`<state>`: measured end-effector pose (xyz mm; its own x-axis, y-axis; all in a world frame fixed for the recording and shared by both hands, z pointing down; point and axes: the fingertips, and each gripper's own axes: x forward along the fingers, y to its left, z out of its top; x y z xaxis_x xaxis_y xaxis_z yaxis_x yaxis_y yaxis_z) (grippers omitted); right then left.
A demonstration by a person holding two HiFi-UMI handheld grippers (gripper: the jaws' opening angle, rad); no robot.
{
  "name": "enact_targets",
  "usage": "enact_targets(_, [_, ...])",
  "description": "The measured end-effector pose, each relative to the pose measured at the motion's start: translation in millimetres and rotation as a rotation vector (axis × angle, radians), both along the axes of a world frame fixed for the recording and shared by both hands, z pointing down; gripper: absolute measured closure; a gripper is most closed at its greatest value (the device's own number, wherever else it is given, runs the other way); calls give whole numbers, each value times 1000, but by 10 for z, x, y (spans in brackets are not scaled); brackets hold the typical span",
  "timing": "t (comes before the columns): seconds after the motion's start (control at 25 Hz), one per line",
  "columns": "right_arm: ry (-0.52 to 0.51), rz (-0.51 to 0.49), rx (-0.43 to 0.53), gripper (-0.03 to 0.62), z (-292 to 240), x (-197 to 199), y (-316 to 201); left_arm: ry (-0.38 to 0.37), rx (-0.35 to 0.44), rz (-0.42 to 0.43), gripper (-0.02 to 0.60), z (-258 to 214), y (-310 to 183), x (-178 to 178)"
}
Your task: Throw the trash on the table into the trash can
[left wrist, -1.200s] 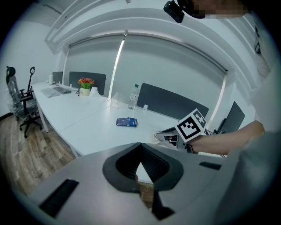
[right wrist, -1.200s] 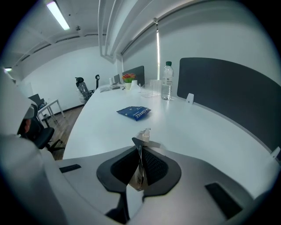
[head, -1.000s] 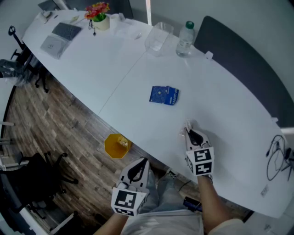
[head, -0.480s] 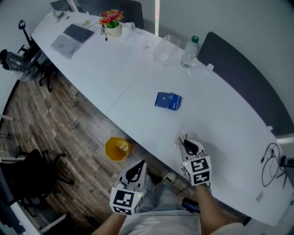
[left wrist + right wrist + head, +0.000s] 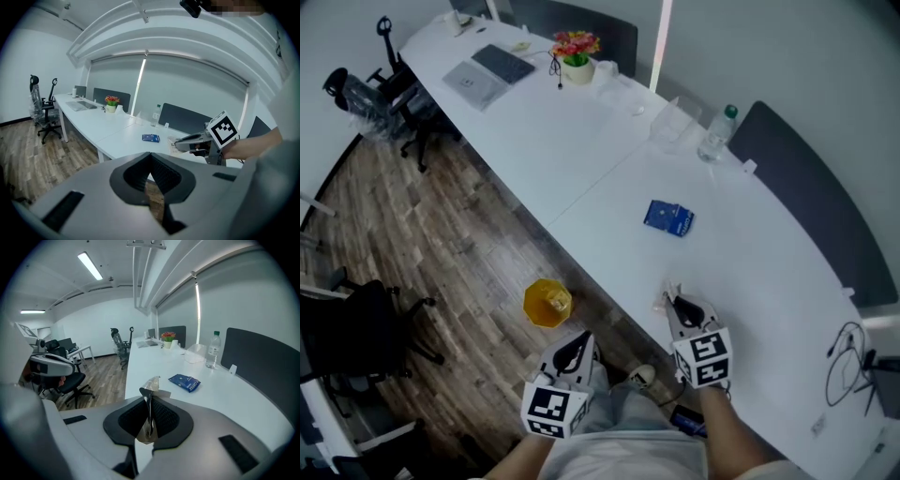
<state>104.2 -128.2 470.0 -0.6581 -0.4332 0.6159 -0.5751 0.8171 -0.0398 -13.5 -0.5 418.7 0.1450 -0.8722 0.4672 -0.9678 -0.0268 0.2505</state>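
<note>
My right gripper (image 5: 672, 299) is shut on a crumpled pale wrapper (image 5: 151, 386) and hovers over the near edge of the long white table (image 5: 581, 150). The wrapper (image 5: 667, 294) sticks out past the jaw tips. A blue packet (image 5: 669, 217) lies flat on the table beyond it, also seen as the blue packet (image 5: 184, 382) in the right gripper view. The yellow trash can (image 5: 547, 303) stands on the wood floor left of the table edge, with some trash inside. My left gripper (image 5: 574, 348) is shut and empty, held low over the floor near my body.
A water bottle (image 5: 717, 134), a clear plastic container (image 5: 673, 124), a flower pot (image 5: 577, 59) and a laptop (image 5: 487, 73) stand along the table's far side. Black office chairs (image 5: 370, 89) sit at the left. Cables (image 5: 848, 361) lie at the table's right end.
The head view has swung so the table sits further right and more floor shows. My right gripper with the wrapper has drawn back slightly toward the table's near edge. The left gripper barely moved.
</note>
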Motion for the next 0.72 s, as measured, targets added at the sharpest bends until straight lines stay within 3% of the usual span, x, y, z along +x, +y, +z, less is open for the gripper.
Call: enact_targets(0.72, [-16,-264,-12,548,-7,-1091,501,-21,-1,-232,581,8,636,-752])
